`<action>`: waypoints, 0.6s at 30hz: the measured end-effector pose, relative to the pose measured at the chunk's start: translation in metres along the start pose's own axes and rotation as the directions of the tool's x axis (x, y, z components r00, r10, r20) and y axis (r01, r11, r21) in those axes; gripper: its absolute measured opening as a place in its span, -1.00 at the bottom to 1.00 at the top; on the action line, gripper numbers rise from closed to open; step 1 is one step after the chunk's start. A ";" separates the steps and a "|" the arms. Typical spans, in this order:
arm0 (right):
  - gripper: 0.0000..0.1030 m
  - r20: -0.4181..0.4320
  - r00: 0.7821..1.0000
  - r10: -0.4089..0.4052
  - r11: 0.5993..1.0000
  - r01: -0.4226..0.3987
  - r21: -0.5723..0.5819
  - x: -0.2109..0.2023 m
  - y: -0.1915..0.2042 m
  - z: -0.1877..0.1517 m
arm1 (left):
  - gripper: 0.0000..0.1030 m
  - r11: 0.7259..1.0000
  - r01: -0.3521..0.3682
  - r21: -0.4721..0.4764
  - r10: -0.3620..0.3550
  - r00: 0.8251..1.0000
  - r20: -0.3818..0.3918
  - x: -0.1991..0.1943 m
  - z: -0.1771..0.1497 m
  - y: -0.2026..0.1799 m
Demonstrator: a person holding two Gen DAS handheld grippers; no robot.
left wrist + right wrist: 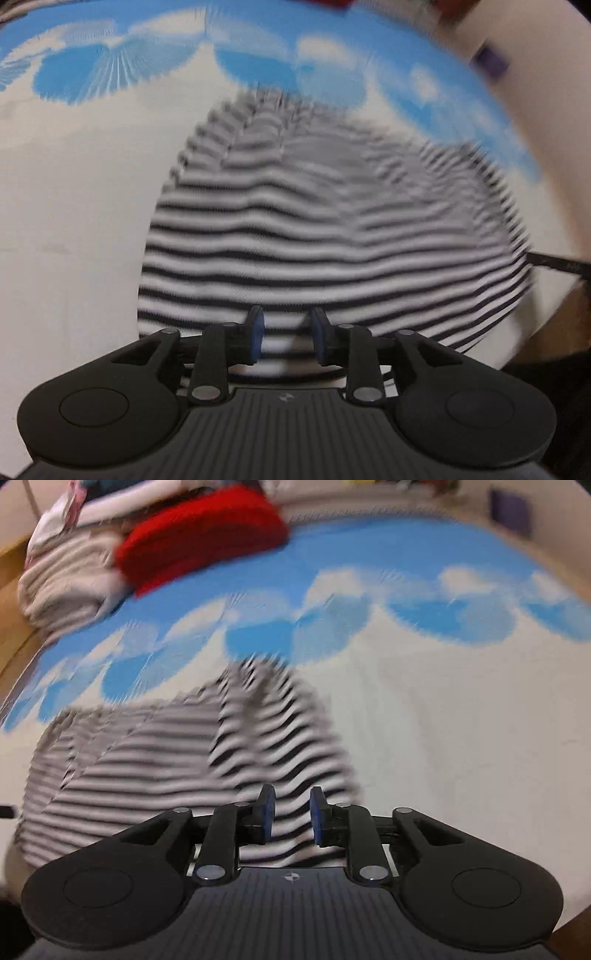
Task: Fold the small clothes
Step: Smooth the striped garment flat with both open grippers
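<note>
Both views are motion-blurred. A black-and-white striped garment (332, 229) lies spread on a bed sheet (74, 221) that is white with a blue cloud print along the far side. The left gripper (286, 338) hangs over the near edge of the garment, blue pads (256, 338) parted, nothing pinched between them; stripes show through the gap, cloth looks flat below, released. In the right wrist view the same striped garment (147, 775) sits to the left and centre, with a folded flap or sleeve running up toward the blue print. The right gripper (291, 819) is over its near right edge, pads apart, not clamping anything, released. At the far left of the bed sheet (461, 720) is a pile: a red folded item (203, 535) resting against beige folded cloth (62, 579).
</note>
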State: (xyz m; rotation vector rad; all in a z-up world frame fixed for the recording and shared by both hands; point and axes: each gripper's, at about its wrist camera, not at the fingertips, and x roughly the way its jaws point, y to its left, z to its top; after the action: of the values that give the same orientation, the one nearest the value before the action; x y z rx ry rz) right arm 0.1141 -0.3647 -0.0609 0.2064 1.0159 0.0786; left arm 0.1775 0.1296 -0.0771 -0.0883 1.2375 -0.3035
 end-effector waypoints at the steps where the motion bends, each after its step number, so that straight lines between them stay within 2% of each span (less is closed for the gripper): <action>1: -0.50 -0.058 0.997 -0.051 0.998 0.049 -0.028 0.012 0.004 -0.002 | -0.34 0.999 -0.041 0.009 0.042 0.998 -0.036 0.009 0.000 -0.004; 2: -0.50 -0.121 0.984 -0.132 0.990 0.124 -0.073 0.025 0.007 -0.006 | -0.34 0.998 -0.067 0.012 0.068 0.996 -0.052 0.013 0.000 -0.008; 3: -0.50 -0.167 0.961 -0.220 0.973 0.203 -0.114 0.036 0.008 -0.009 | -0.34 0.996 -0.085 -0.001 0.084 0.995 -0.045 0.012 0.004 -0.011; 4: -0.50 -0.168 0.954 -0.250 0.966 0.232 -0.117 0.039 0.007 -0.007 | -0.34 0.995 -0.103 -0.018 0.102 0.995 -0.021 0.009 0.007 -0.014; 5: -0.50 -0.139 0.958 -0.252 0.966 0.240 -0.100 0.036 0.009 -0.002 | -0.34 0.992 -0.125 -0.037 0.125 0.992 0.017 0.003 0.012 -0.017; 8: -0.49 0.040 0.977 -0.212 0.976 0.213 -0.037 0.013 0.017 0.013 | -0.26 0.984 -0.158 -0.077 0.168 0.975 0.144 -0.013 0.024 -0.028; 11: -0.45 0.182 0.978 -0.105 0.993 0.112 -0.028 -0.002 0.039 0.029 | -0.23 0.983 -0.141 -0.119 0.164 0.965 0.203 -0.014 0.040 -0.038; 13: -0.36 0.200 0.980 -0.018 0.998 0.029 -0.055 -0.002 0.054 0.033 | -0.23 0.981 -0.123 -0.148 0.152 0.968 0.202 -0.008 0.049 -0.042; 15: -0.36 0.173 0.984 0.040 0.996 -0.025 -0.088 0.010 0.074 0.037 | -0.23 0.978 -0.128 -0.166 0.158 0.969 0.187 -0.001 0.057 -0.045; 18: -0.36 0.102 0.993 0.063 0.987 -0.046 -0.156 0.036 0.107 0.041 | -0.23 0.969 -0.163 -0.186 0.194 0.968 0.160 0.013 0.064 -0.049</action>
State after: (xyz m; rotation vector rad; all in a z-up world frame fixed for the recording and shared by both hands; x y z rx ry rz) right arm 0.1709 -0.2597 -0.0479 0.0967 0.8932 0.1933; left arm 0.2329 0.0728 -0.0567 -0.1475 1.0843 -0.0297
